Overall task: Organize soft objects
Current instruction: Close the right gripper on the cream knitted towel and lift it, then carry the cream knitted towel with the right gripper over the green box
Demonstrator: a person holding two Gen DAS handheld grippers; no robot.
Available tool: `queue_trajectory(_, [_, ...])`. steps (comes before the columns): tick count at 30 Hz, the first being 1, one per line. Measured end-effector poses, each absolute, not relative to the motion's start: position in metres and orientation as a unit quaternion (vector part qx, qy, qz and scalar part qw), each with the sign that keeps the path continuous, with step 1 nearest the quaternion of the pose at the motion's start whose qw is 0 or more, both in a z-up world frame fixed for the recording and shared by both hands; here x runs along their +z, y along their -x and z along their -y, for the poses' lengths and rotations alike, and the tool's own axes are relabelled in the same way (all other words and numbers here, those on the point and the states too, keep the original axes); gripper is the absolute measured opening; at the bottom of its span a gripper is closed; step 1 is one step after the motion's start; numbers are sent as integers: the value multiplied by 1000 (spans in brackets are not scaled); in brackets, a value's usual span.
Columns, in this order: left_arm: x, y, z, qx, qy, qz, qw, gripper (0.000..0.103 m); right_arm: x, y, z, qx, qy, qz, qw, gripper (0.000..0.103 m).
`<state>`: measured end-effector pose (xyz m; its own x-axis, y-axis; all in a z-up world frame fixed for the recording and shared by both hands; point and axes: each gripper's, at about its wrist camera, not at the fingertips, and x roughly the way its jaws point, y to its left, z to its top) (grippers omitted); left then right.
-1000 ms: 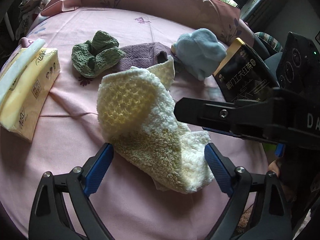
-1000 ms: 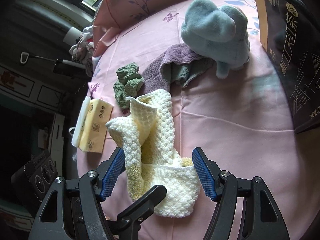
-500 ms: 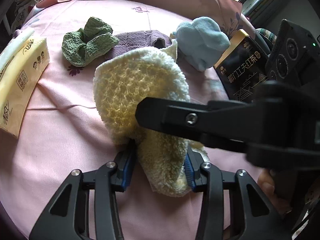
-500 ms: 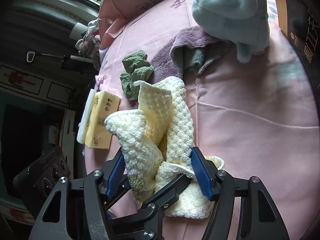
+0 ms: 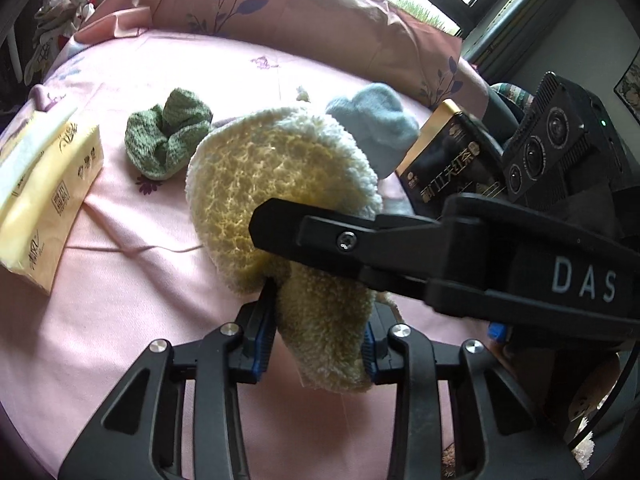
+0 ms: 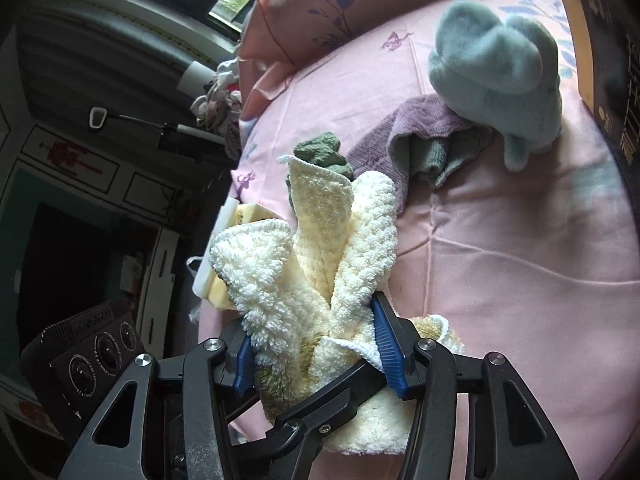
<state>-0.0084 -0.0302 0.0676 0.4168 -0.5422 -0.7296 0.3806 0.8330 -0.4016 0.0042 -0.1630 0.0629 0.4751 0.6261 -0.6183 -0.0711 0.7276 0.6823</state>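
A fluffy cream-yellow towel (image 5: 276,184) is bunched up and held off the pink bedsheet (image 5: 120,320). My left gripper (image 5: 318,332) is shut on its lower end. My right gripper (image 6: 316,340) is shut on the same towel (image 6: 320,248), and its black arm crosses the left wrist view (image 5: 400,248). A green knitted cloth (image 5: 166,138), a light blue plush cloth (image 5: 380,120) and a purple towel (image 6: 404,140) lie on the bed beyond.
A yellow tissue pack (image 5: 44,188) lies at the left edge of the bed. A black and gold box (image 5: 448,164) stands at the right. Pink pillows (image 5: 280,12) line the far side. Clutter and a dark cabinet (image 6: 80,208) stand beside the bed.
Both grippers closed on the cream towel, which lay loose between their open fingers a second ago. The towel is now gathered and lifted off the sheet.
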Motion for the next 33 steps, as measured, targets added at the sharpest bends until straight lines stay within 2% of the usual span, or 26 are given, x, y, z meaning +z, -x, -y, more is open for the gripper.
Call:
queue_trajectory(13, [125,41,50,-304,84,-358,879,33,134,39,183,208,-254,-346,879,54])
queue_trajectory(33, [168,86,86,-324,43,-255,910,33,181,90,217,195,-231,-259,917,54])
